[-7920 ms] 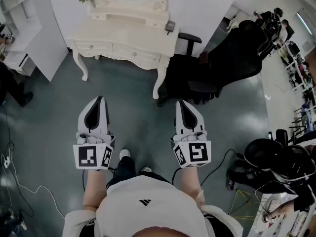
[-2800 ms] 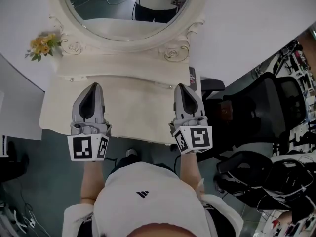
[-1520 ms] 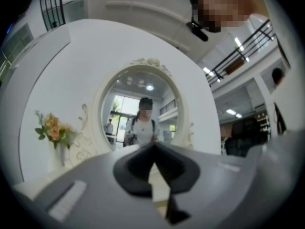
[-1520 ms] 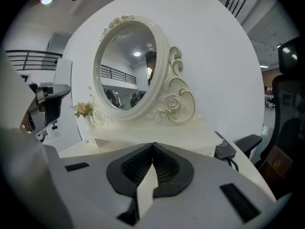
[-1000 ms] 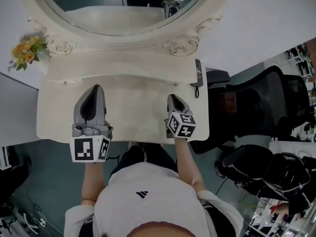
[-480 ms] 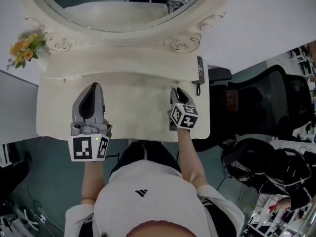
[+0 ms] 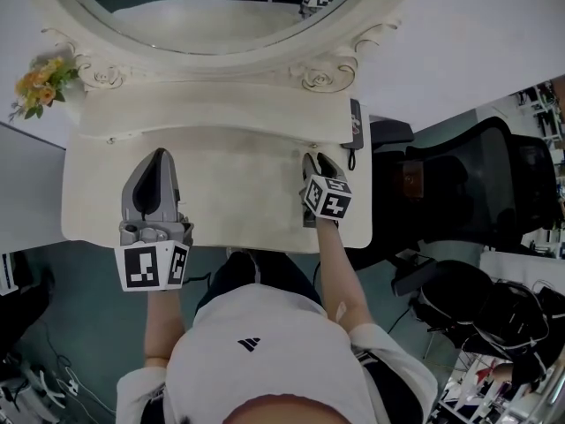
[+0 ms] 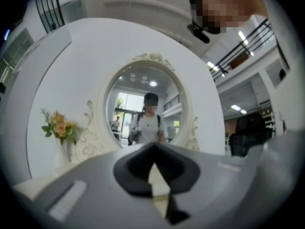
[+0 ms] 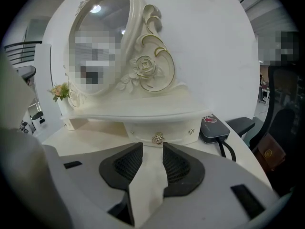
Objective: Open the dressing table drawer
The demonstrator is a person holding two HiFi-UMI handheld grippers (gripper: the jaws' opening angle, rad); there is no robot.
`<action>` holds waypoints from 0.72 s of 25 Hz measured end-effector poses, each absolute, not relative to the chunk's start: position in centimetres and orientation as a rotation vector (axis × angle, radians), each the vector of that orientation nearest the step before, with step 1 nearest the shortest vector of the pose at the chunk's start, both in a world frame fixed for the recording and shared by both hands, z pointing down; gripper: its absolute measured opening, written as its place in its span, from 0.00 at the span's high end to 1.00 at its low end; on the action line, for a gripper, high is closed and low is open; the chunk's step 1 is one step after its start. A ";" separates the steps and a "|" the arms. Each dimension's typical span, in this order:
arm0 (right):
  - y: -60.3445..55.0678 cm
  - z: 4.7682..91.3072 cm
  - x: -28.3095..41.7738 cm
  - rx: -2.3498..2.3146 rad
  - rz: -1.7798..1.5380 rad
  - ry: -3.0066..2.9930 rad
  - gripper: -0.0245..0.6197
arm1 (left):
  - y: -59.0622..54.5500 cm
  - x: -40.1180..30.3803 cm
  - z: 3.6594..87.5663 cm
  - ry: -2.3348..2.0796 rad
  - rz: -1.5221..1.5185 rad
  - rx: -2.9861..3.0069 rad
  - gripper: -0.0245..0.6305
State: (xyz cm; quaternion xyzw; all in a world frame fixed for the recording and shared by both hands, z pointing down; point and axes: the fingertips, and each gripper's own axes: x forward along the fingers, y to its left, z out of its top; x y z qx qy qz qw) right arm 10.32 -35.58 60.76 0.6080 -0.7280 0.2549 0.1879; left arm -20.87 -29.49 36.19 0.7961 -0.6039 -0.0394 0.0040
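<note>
The right tongs (image 7: 315,159) have tilted down and moved toward the knob (image 9: 157,138) of the drawer (image 9: 176,133) at the back right of the worktop (image 7: 229,197). Their jaws have just been opening, with nothing between them.

An open office or studio hall is suggested rather than a home: an ornate white dressing table (image 7: 221,197) with an oval mirror (image 7: 212,11) is set against a bare partition (image 7: 450,25), black office chairs (image 7: 472,179) are crowded beside it, and gallery railings (image 8: 244,50) are seen overhead.
</note>
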 end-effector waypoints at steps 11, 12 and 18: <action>-37.6 62.0 10.7 1.682 0.736 -2.031 0.73 | -29.3 -21.8 36.5 -1.955 -0.090 2.441 0.95; -37.7 62.1 10.7 1.679 0.737 -2.029 0.73 | -29.2 -21.9 36.6 -1.960 -0.087 2.436 0.95; -38.7 62.3 10.5 1.675 0.735 -2.026 0.73 | -29.1 -22.6 36.7 -1.992 -0.073 2.406 0.95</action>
